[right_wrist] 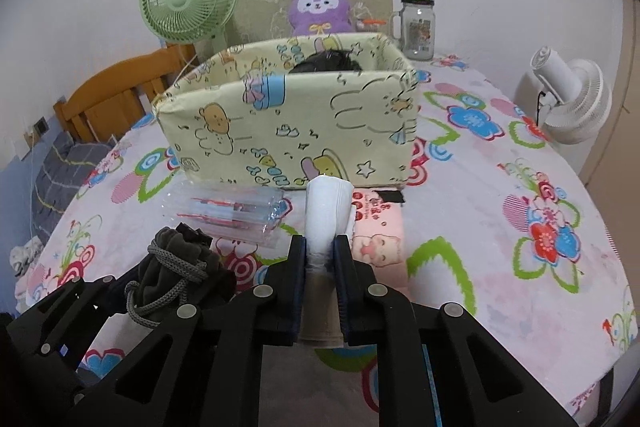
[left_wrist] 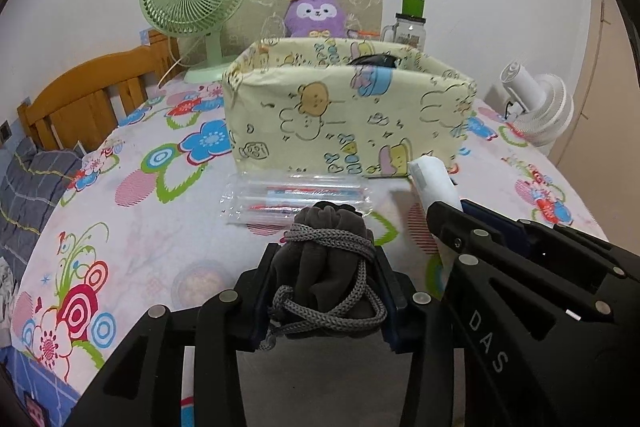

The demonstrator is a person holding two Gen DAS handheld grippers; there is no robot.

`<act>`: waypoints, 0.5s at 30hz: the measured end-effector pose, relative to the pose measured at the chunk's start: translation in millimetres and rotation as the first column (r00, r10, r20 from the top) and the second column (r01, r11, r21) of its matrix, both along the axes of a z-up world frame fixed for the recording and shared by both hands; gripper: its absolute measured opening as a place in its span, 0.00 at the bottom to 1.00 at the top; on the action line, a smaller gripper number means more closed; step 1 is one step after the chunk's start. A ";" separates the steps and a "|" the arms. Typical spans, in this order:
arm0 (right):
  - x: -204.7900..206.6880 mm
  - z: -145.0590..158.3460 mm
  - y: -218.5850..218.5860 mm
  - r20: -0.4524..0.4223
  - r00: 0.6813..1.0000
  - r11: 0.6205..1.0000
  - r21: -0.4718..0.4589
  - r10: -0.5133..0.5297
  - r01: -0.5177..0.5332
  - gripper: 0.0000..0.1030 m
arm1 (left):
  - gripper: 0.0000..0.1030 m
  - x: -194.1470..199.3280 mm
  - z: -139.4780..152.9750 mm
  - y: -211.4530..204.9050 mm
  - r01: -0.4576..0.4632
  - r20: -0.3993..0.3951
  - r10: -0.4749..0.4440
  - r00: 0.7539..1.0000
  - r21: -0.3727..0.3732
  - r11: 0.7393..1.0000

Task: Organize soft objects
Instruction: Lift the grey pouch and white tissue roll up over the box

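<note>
Floral-sheeted table (right_wrist: 500, 187) is seen with a yellow cartoon-print fabric bin (left_wrist: 344, 115) near its middle; something dark is partly seen inside. A clear plastic pack (left_wrist: 296, 197) lies just before the bin. A grey drawstring pouch (left_wrist: 332, 267) is clamped by the left gripper (left_wrist: 326, 291). A white rolled cloth (right_wrist: 326, 223) is pinched by the right gripper (right_wrist: 320, 267), close to the bin front.

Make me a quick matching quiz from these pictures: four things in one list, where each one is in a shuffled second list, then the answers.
Things:
1. grey drawstring pouch
2. white roll
3. clear plastic pack
4. purple plush toy

Places:
A. behind the fabric box
B. in the right hand-held gripper
C. flat on the table in front of the box
D. in the left hand-held gripper

Pairs: 1-D, 2-B, 3-C, 4-A
</note>
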State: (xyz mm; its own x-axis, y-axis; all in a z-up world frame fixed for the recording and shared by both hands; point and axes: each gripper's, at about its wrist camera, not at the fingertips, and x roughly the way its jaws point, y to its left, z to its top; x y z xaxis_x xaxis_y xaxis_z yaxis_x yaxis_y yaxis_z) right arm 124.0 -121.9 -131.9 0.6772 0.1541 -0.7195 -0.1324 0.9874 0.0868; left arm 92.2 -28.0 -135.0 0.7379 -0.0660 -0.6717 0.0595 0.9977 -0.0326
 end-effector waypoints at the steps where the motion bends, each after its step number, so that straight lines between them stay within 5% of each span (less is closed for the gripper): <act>1: -2.7 3.6 -1.7 0.009 1.000 1.000 0.002 -0.004 0.004 0.16 | 0.43 -1.7 2.4 -0.8 0.000 0.004 0.000 1.000 -0.003 1.000; 15: -28.0 43.4 -11.6 0.089 0.996 1.000 0.015 -0.009 0.008 0.16 | 0.43 -24.5 38.9 -9.6 0.008 0.078 -0.008 0.997 -0.008 1.000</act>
State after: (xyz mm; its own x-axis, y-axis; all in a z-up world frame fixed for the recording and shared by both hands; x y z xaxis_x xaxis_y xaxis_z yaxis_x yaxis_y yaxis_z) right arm 96.0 -133.5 -88.5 0.7397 0.1580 -0.6541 -0.1320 0.9872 0.0891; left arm 67.7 -37.6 -96.1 0.7876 -0.0774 -0.6113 0.0702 0.9969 -0.0358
